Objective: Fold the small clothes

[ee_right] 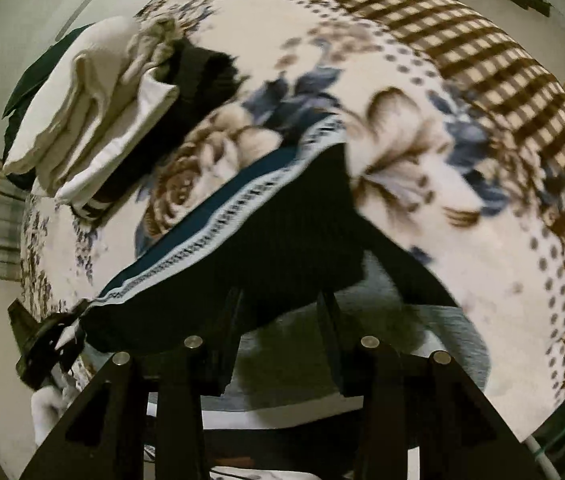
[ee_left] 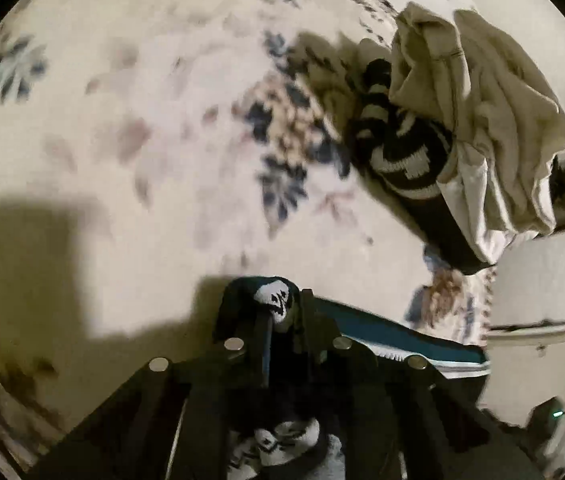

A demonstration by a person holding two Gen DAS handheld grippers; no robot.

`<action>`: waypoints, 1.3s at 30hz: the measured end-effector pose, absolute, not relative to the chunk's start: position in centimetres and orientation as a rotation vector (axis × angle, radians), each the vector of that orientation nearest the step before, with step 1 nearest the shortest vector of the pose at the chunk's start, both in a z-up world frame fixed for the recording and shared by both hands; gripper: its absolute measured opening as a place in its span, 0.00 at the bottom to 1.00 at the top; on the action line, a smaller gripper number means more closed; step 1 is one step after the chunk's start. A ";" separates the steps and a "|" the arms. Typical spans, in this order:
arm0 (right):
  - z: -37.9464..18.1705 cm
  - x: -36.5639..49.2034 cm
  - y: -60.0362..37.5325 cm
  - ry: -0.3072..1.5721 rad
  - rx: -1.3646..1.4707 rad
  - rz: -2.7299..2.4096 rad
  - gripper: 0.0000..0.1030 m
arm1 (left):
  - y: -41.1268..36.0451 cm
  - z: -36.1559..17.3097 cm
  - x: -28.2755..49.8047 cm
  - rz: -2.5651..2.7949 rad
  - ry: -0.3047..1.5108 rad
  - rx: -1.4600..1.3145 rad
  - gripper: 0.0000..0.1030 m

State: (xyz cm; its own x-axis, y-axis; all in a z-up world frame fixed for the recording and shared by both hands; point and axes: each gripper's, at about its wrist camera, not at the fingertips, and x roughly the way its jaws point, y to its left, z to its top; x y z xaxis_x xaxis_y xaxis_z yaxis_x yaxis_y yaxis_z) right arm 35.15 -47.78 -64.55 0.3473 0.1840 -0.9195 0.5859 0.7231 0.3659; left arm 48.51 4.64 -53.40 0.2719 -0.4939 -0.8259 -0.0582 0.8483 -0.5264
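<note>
A dark knitted garment (ee_right: 282, 220) with a teal and white patterned band lies stretched across the floral blanket (ee_right: 402, 120). My left gripper (ee_left: 284, 300) is shut on one end of it (ee_left: 242, 292), where a white motif shows between the fingers. That same gripper (ee_right: 48, 336) appears at the lower left in the right wrist view, clamped on the garment's corner. My right gripper (ee_right: 282, 296) stands open just above the garment's near edge. Nothing is pinched between its fingers, and a grey cloth (ee_right: 422, 328) lies under them.
A pile of cream clothes (ee_left: 482, 120) rests on a black and white striped item (ee_left: 402, 152) near the bed's edge; the pile (ee_right: 94, 120) is at upper left in the right wrist view. A brown checked border (ee_right: 502, 60) runs along the blanket's far side.
</note>
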 end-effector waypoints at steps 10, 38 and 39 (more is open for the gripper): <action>-62.4 43.4 -38.7 1.349 0.667 0.015 0.51 | 7.7 -50.4 41.9 -0.380 1.252 -0.580 0.66; -71.6 62.0 -16.2 1.668 0.204 0.366 0.12 | 10.0 -53.3 31.4 -0.263 1.298 -0.668 0.22; -71.1 61.7 -16.7 1.660 0.220 0.381 0.15 | 10.1 -52.7 31.6 -0.268 1.293 -0.675 0.26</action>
